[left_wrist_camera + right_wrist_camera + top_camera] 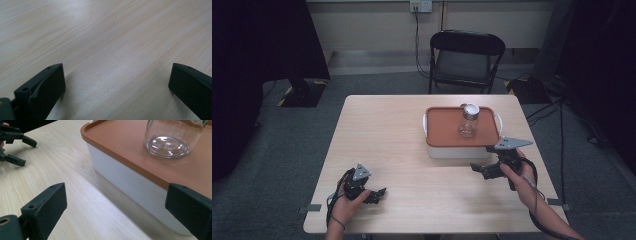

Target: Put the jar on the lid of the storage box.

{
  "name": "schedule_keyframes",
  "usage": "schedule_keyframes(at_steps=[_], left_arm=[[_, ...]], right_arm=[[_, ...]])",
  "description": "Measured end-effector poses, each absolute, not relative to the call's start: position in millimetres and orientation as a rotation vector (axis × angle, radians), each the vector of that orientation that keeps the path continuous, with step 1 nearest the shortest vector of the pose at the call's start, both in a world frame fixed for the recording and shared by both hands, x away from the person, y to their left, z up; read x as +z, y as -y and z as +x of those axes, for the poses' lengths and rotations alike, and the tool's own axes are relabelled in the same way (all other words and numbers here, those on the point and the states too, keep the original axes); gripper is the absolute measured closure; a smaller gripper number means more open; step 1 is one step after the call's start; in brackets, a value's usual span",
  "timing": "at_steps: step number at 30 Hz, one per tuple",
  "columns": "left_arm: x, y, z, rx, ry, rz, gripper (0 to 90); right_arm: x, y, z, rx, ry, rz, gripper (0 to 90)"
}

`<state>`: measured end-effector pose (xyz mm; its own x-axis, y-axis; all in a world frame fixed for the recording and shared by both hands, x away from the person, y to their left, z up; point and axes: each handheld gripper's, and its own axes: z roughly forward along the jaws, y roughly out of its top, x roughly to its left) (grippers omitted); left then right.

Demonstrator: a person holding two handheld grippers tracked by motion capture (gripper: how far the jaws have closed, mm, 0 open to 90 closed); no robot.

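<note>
A clear glass jar with a metal cap stands upright on the orange lid of a white box at the table's right half. My right gripper hovers open just in front of the box; its view has the box's white wall, the orange lid and the jar's base beyond the wide-apart jaws of the right gripper. My left gripper rests open near the front left edge, over bare wood, and the left gripper holds nothing. The left gripper appears far off.
The wooden table has free room across its left and middle. A black folding chair stands behind the far edge. Dark stands and cables lie on the floor to both sides.
</note>
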<state>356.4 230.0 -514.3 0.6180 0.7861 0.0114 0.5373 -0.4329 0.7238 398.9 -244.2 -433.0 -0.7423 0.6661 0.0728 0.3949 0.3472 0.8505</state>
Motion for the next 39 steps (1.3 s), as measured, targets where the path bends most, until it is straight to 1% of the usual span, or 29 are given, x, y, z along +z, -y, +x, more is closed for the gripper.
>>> schedule_keyframes(at_steps=[39], left_arm=[[-514.3, -230.0, 356.4, 0.458, -1.034, 2.142, 0.3]], right_arm=[[-462.5, 258.7, 387.1, 1.326, -2.354, 0.957, 2.9]])
